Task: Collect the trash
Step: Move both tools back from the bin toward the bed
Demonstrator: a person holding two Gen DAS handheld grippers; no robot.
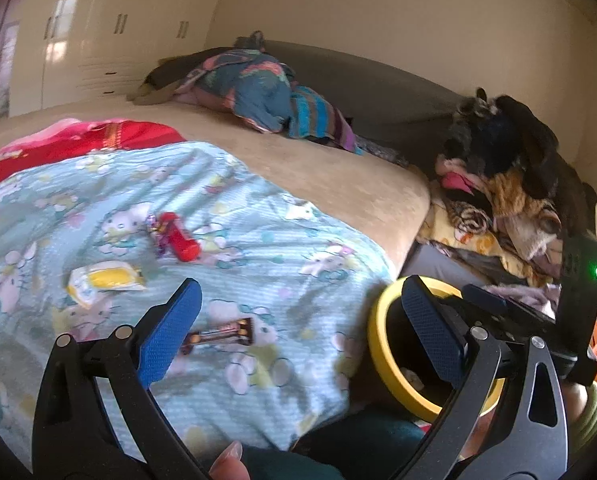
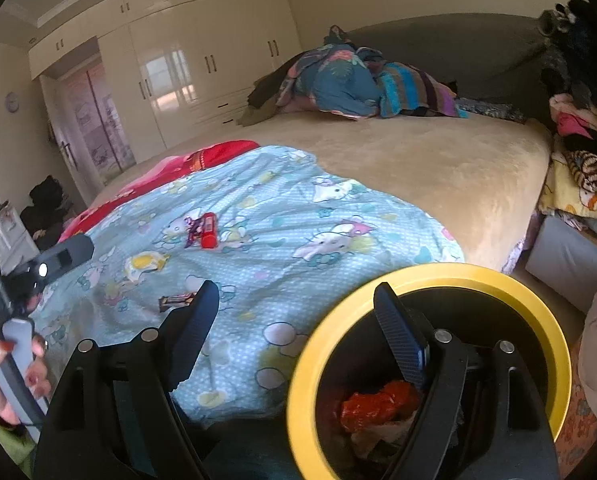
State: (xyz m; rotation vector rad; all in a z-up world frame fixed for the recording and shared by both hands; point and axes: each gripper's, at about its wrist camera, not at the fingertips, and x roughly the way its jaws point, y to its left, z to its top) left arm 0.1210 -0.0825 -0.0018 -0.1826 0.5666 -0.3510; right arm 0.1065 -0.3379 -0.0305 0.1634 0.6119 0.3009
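Trash lies on the light blue cartoon sheet [image 1: 258, 248]: a red wrapper [image 1: 178, 236], a yellow and white packet [image 1: 102, 280] and a brown bar wrapper [image 1: 222, 334]. They also show in the right wrist view: red wrapper [image 2: 207, 230], packet [image 2: 144, 265], bar wrapper [image 2: 176, 301]. A yellow-rimmed black bin [image 2: 426, 280] stands at the bed's edge with red crumpled trash [image 2: 378, 404] inside. My left gripper [image 1: 298, 312] is open and empty above the bar wrapper. My right gripper [image 2: 298, 312] is open and empty, its right finger over the bin.
The beige bed [image 2: 438, 168] carries a pile of bedding [image 2: 358, 80] at the far end and a red blanket [image 1: 98, 136]. A heap of clothes [image 1: 506, 184] sits to the right of the bed. Cream wardrobes [image 2: 178, 60] line the far wall.
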